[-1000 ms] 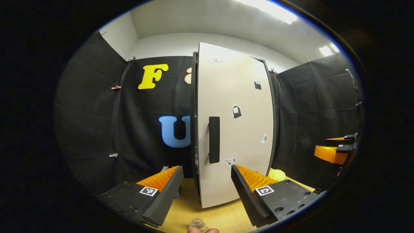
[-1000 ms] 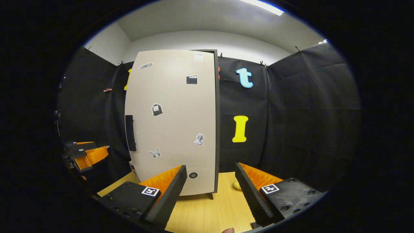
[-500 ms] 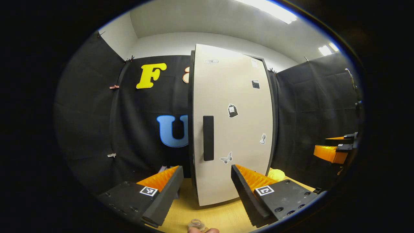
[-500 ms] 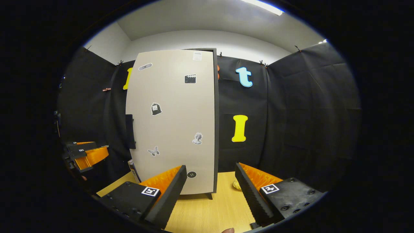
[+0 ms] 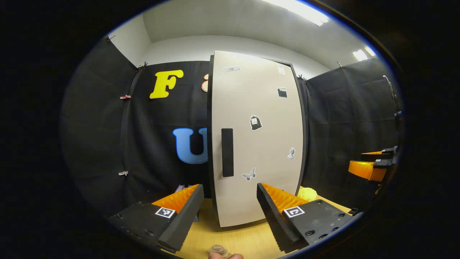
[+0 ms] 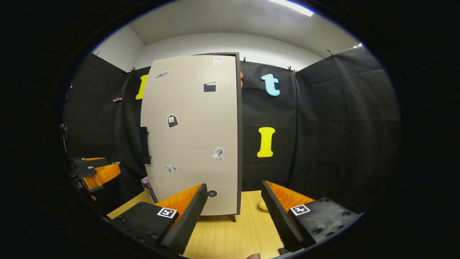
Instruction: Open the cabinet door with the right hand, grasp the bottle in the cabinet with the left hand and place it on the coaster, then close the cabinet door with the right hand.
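Note:
The cabinet's beige door (image 5: 266, 144), dotted with stickers, stands nearly flush with the dark cabinet frame. Its black handle (image 5: 227, 153) sits near the left edge. The same door (image 6: 194, 136) and handle (image 6: 145, 145) appear in the right gripper view. My left gripper (image 5: 230, 189) is open and holds nothing, a short way in front of the door. My right gripper (image 6: 234, 186) is also open and apart from the door. A small clear glass bottle (image 5: 217, 249) stands on the table at the bottom edge of the left gripper view, partly cut off, beside a fingertip.
The cabinet stands on a light wooden table (image 6: 230, 237). A yellow lumpy object (image 5: 307, 194) lies right of the cabinet. Books (image 6: 149, 187) stand at the cabinet's left side. Black cloth walls close in the booth. The right gripper (image 5: 363, 162) also shows at the far right.
The door has swung toward the cabinet, its handle edge moving back against the frame. Both grippers have stayed open and almost still.

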Available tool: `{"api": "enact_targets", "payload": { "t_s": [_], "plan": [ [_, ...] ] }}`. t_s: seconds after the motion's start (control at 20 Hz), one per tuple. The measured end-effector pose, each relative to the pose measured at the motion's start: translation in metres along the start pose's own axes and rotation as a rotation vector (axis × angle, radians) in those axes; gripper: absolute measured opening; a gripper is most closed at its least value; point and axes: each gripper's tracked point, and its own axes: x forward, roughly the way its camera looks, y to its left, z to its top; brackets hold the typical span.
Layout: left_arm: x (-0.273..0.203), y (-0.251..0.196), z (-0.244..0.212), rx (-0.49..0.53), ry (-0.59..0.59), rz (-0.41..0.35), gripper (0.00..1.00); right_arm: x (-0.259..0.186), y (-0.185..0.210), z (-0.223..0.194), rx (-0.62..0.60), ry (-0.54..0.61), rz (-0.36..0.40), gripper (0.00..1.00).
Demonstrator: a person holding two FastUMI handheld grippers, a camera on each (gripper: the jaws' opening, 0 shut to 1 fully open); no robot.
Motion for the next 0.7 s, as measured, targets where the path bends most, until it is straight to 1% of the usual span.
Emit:
{"api": "enact_targets", "payload": {
  "t_s": [0.7],
  "plan": [
    [0.0012, 0.0002, -0.0009, 0.003, -0.003, 0.002, 0.94, 0.0014, 0.0006, 0.0006, -0.002, 0.0, -0.003, 0.98]
  ]
}}
